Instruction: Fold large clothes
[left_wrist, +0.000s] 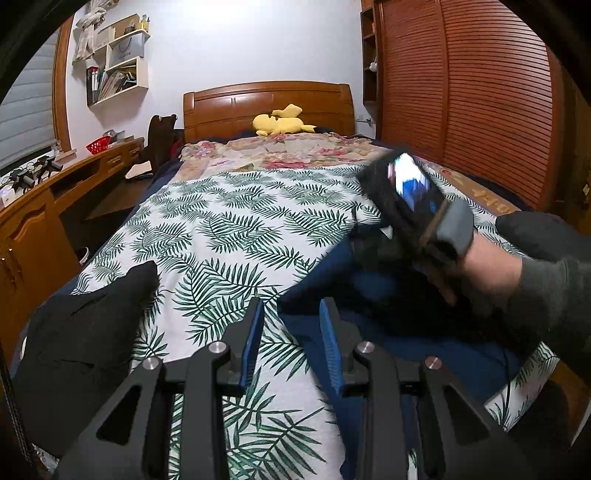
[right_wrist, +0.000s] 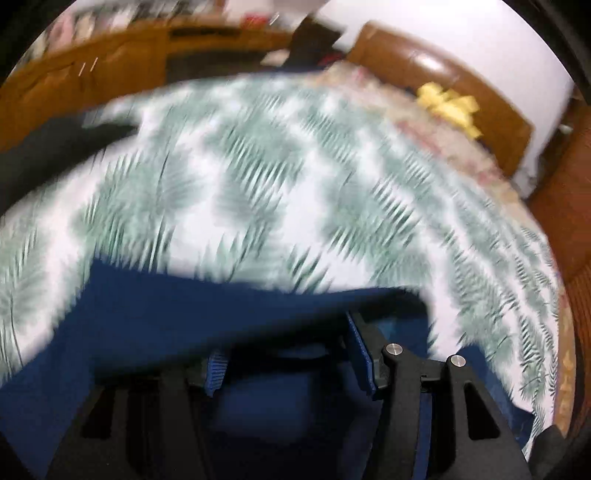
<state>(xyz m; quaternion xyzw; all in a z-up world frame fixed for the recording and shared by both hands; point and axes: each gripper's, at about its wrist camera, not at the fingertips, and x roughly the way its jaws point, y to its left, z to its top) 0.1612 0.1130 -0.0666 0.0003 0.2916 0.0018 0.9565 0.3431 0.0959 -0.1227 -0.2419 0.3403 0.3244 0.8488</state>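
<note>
I am holding my left gripper (left_wrist: 291, 332) low over the bed (left_wrist: 221, 229), its jaws standing apart with nothing between them; the blue pads (left_wrist: 253, 341) are hovering above the leaf-print sheet (left_wrist: 236, 236). The navy garment (left_wrist: 388, 332) is lying just to the right of these jaws, its near edge reaching under the right-hand pad, though I cannot tell whether they are touching. A black piece of clothing (left_wrist: 85, 332) is sitting to the left of the jaws at the bed's edge.

My right gripper (right_wrist: 288, 354) is sweeping over the same garment (right_wrist: 184, 314), and its view is blurring. Its jaws are standing about halfway apart. A fold of navy cloth is covering the left pad (right_wrist: 216, 369) and running across the gap, but I cannot tell whether the pads are pressing on it. In the left view my right hand (left_wrist: 480, 266) is gripping the handle, right of and beyond the left jaws.

Far ahead, a yellow plush toy (left_wrist: 282, 122) is lying by the headboard (left_wrist: 266, 107).
</note>
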